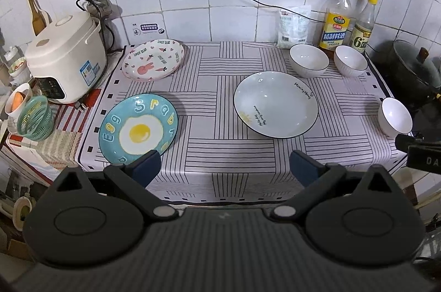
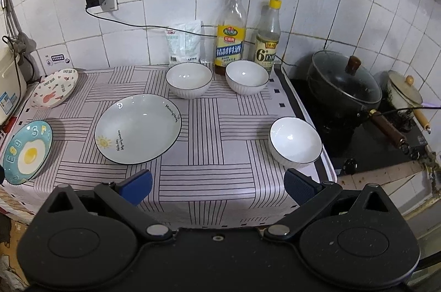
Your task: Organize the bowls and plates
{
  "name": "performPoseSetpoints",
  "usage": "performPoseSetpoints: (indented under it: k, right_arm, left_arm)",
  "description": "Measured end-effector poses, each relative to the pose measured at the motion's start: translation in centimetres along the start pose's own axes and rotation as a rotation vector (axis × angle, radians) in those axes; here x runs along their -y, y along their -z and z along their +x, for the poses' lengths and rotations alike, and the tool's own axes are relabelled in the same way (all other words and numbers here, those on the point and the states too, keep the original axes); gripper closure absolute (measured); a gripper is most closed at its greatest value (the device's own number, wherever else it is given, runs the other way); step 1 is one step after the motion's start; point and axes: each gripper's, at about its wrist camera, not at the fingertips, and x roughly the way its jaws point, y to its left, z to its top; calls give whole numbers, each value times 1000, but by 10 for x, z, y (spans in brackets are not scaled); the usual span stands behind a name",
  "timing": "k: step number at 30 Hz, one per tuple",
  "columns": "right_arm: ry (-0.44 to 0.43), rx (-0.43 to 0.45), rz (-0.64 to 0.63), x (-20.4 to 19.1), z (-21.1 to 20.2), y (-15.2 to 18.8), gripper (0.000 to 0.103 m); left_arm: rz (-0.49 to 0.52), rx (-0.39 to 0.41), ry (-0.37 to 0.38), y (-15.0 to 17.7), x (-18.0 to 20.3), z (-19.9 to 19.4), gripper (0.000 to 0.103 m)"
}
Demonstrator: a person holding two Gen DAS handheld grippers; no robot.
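Left gripper (image 1: 224, 166) and right gripper (image 2: 217, 185) hover spread, empty. 3 plates (image 1: 275, 104) and 3 bowls (image 2: 295, 143) sit apart on the tablecloth (image 1: 220, 88), bowls toward 2 o'clock. Likely glazed ceramic: stiff, slippery, fragile; pinch rims.

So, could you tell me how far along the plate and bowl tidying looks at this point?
Nothing looks done. The egg plate, rabbit plate and grey plate lie apart, and the three white bowls stand unstacked. In hand: nothing; left gripper and right gripper are open. All gathering remains.
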Motion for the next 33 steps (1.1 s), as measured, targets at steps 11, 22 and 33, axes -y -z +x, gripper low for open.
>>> performPoseSetpoints:
  k: [11,22,33]
  right_arm:
    - [-1,-5,-7,-2,-1,-1,0]
    - [-7,-22,-7,-3,2,1,0]
    - [-3,-31,-6,-3,6,-1,0]
  left_arm:
    - [26,2,3,1,3,1,1]
    - [38,-5,3,1,3,3,1]
    - [56,-18,10,-6,6,9,1]
